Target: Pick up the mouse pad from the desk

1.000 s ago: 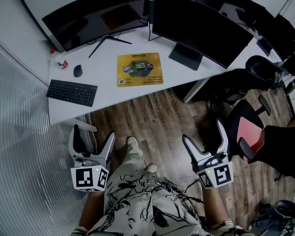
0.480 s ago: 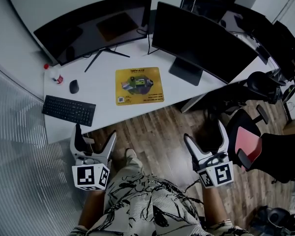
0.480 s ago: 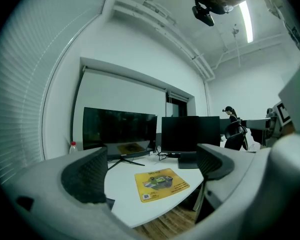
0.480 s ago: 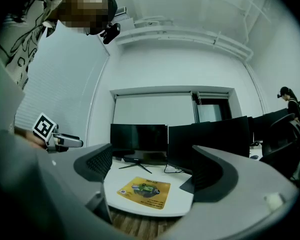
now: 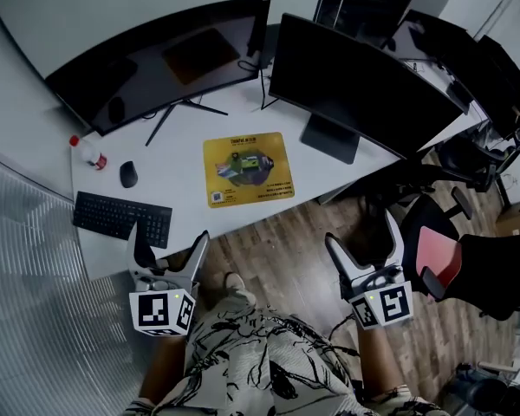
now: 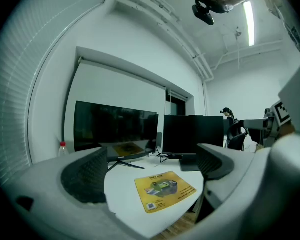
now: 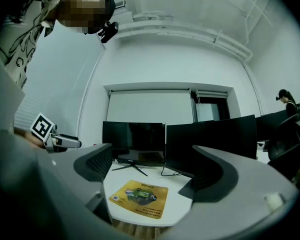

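Approach phase, no contact yet. Yellow mouse pad flat near front edge of desk. Jaws wide apart and empty on left gripper and right gripper, both well short of desk. Next, probably: reach in, catch pad's near edge.

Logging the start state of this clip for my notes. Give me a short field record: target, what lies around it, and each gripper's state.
target: yellow mouse pad, flat on the white desk, near the front edge
left of pad: mouse, keyboard, bottle
behind pad: curved monitor, flat monitor
left gripper: open, empty, apart from the pad
right gripper: open, empty, apart from the pad
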### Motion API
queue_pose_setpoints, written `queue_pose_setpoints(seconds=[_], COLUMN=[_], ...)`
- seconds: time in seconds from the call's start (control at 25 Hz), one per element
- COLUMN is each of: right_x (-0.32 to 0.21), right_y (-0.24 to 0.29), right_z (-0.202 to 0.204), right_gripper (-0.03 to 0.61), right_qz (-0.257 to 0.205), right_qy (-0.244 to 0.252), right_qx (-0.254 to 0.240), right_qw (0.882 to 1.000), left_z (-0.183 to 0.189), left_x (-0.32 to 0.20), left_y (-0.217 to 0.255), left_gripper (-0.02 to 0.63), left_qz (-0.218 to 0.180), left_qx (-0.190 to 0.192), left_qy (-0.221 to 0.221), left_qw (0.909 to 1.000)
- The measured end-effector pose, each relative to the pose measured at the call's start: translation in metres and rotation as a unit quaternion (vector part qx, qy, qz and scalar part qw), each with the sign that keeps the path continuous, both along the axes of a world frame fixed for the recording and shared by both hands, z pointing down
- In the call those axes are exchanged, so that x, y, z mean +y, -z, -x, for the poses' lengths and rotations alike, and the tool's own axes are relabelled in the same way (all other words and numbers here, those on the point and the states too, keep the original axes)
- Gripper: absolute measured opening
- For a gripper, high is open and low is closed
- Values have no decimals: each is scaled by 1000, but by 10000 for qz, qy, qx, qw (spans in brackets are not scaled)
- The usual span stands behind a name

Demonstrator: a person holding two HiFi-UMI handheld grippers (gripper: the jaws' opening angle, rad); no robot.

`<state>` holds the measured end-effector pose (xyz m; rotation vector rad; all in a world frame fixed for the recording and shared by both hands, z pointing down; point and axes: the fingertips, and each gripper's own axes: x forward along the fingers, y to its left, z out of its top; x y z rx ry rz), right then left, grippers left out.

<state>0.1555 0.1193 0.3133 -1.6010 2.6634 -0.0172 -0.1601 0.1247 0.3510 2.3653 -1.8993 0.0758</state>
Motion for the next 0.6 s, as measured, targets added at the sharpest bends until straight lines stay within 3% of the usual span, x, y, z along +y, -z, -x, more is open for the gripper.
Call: queue_pose_setpoints(seconds=[0.6], right_x=[-51], right_y=[-11], right_z=[38], right_gripper=[485], right_qz=[190], right_qy=[-355], right_qx=[36], right_qw=[9992], left_z=[50], left_x=[-52], left_y=[-21], left_gripper=[543], left_qz=[259], left_qx=[68], left_qy=[-188], left_qw=[9995])
